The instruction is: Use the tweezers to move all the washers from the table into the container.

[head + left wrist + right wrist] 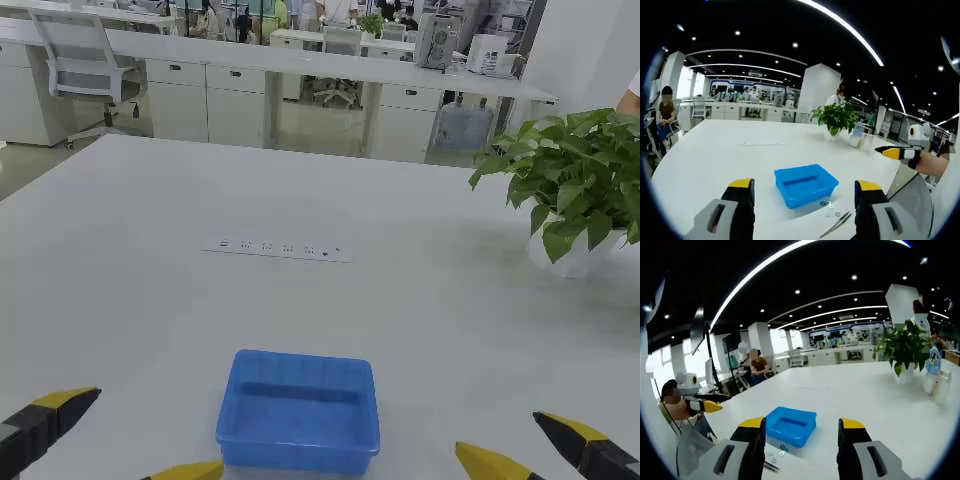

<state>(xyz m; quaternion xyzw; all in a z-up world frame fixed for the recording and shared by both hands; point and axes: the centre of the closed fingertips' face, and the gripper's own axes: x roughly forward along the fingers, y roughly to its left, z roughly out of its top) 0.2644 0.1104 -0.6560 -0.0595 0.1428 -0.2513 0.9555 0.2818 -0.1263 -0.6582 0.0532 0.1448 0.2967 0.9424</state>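
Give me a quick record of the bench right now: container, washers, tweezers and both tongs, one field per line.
container: blue, open-topped, on the white table; no washers seen inside
washers: several, loose on the table beside the container, on the person's side
tweezers: lying on the table next to the washers, not held
left tongs: open, empty, above the table
right tongs: open, empty, above the table
other: potted plant; socket strip beyond the container
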